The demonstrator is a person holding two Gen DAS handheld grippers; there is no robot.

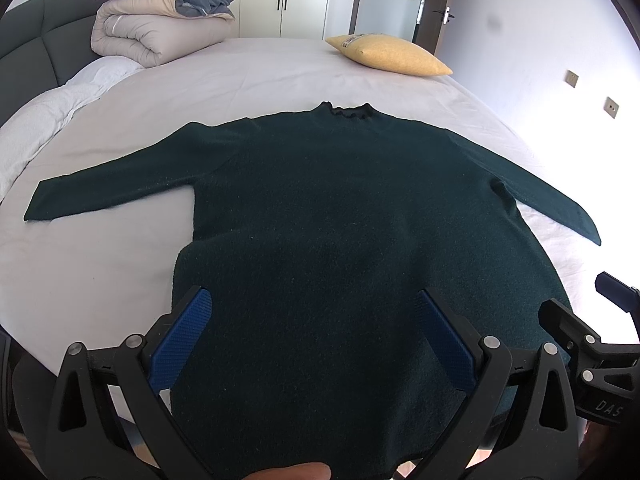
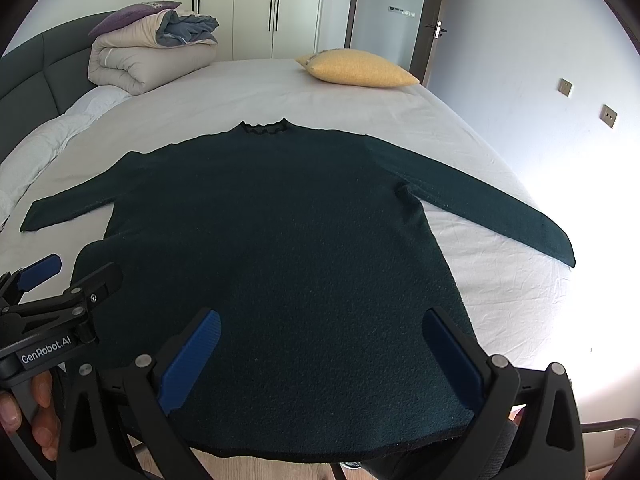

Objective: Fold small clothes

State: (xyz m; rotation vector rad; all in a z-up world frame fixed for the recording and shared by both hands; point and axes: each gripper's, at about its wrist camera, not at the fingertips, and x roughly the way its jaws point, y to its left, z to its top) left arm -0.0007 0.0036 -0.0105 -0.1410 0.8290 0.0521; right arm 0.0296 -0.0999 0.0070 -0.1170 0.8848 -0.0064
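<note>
Both the left gripper (image 1: 312,340) and right gripper (image 2: 322,354), jaws apart, apparently hover over the dark green sweater's (image 1: 340,208) hem; collar points toward frame top.

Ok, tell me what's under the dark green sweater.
The sweater lies flat on the bed's pale sheet, which shows all around it. Anything beneath its body is covered and cannot be seen.

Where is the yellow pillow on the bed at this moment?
In both wrist views the yellow pillow lies on the far right part of the bed, beyond the collar of the dark green sweater, near the door and apart from the folded duvet.
</note>
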